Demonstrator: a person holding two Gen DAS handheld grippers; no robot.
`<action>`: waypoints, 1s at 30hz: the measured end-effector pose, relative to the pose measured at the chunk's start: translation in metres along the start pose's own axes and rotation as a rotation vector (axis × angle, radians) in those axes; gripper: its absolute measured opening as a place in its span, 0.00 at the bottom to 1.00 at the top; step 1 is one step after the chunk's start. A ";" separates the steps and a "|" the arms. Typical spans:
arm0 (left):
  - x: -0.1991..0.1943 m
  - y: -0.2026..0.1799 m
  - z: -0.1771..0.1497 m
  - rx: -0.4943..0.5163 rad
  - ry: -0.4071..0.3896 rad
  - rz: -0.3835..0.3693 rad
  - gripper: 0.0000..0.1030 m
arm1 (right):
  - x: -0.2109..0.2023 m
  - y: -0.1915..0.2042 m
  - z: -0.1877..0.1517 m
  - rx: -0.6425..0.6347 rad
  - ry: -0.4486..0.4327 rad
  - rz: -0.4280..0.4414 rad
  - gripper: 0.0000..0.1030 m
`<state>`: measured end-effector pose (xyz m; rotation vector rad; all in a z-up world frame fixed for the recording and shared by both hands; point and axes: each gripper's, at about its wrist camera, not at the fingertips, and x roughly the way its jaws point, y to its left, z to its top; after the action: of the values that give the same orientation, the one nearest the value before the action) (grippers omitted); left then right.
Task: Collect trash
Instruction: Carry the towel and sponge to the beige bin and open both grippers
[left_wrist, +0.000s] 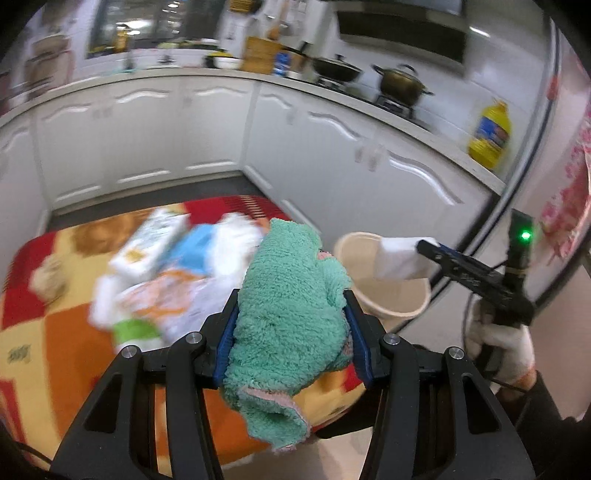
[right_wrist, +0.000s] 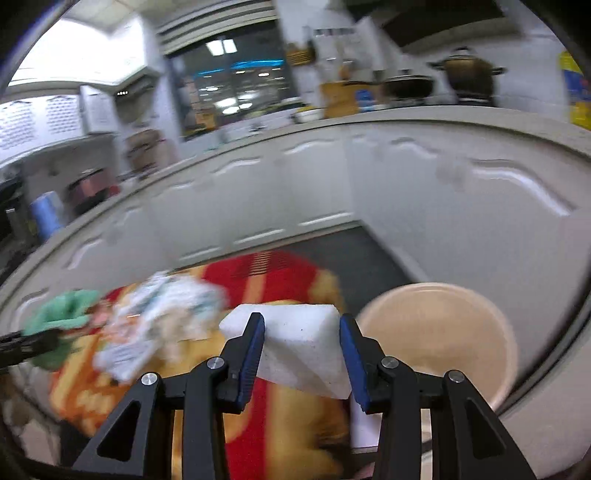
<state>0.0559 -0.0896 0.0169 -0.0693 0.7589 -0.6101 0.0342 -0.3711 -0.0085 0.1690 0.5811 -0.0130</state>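
Teal fleece — a shaggy cloth (left_wrist: 291, 306) with a pink hem — is bulging out between the blue pads of the left claw (left_wrist: 291, 325), which is clamping it from both sides while its loose end is hanging down over the edge of the low counter (left_wrist: 55, 332) draped in a red, orange and yellow patterned cover. The right claw (right_wrist: 302, 354) is pinching a white foam block (right_wrist: 291, 347) across its short side; the block's long axis is running crosswise to the fingers, one corner sticking out to the left.

The relation that matters is the beige bin (right_wrist: 436, 332): it is standing on the floor just beside the counter's end, ahead and to the right of the right claw, its open mouth facing up. In the left wrist view the block is hanging right over the bin's rim, so the right hand (left_wrist: 498, 343), gloved in white, is the nearer one; the cloth is sitting just left of the bin.

More litter (left_wrist: 166, 266) — a white carton, something blue, printed wrappers — is lying blurred on the counter. No print on it is readable, and the label on the yellow oil jug (left_wrist: 489, 136) is smeared too.
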 end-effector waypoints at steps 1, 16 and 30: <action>0.011 -0.008 0.006 0.008 0.014 -0.019 0.48 | 0.004 -0.010 0.001 0.006 0.006 -0.038 0.39; 0.202 -0.098 0.052 -0.021 0.270 -0.143 0.48 | 0.058 -0.103 -0.015 0.091 0.107 -0.247 0.40; 0.268 -0.103 0.047 -0.107 0.346 -0.209 0.62 | 0.074 -0.124 -0.042 0.177 0.169 -0.247 0.51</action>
<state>0.1873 -0.3273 -0.0882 -0.1454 1.1297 -0.7914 0.0662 -0.4838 -0.1027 0.2713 0.7676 -0.2923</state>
